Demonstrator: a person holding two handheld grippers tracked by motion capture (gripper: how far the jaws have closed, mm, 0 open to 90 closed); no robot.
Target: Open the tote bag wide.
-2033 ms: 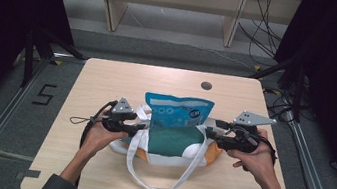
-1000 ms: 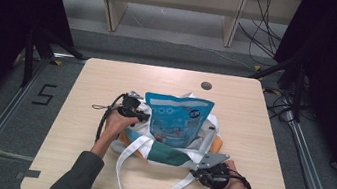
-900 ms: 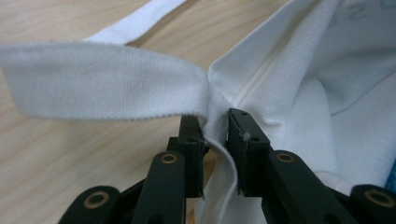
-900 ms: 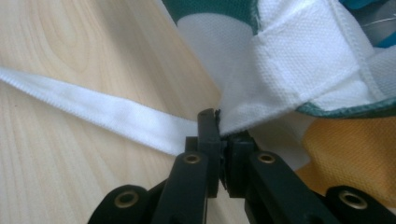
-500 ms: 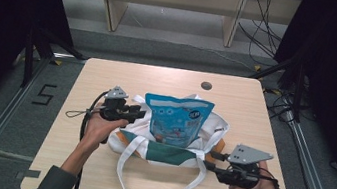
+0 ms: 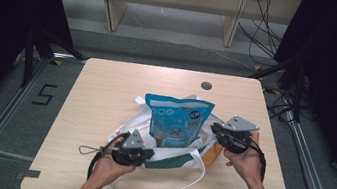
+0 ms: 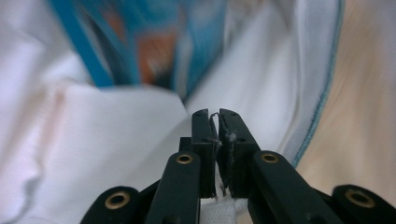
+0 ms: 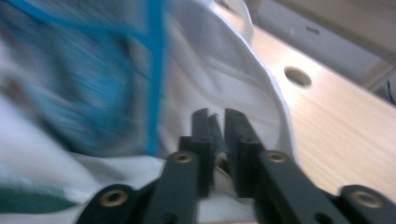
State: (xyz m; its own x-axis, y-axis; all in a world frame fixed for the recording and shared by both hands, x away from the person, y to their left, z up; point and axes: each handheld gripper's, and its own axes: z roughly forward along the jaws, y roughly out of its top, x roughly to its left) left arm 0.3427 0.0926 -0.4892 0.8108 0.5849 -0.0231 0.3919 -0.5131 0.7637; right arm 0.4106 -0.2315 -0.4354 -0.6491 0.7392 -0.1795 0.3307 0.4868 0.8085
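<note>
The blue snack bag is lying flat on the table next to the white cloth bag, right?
Not quite. The blue snack bag isn't lying flat next to the white cloth bag; it stands upright inside it, sticking out of the opening. The high view shows this. The cloth bag does sit on the table.

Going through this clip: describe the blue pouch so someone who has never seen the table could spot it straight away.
Start at the light wooden table and find the white cloth bag lying near its middle, between the two hand-held claws. The blue pouch stands upright out of the bag's mouth. It is the one bright blue printed thing there, taller than the limp white cloth around it.
</note>
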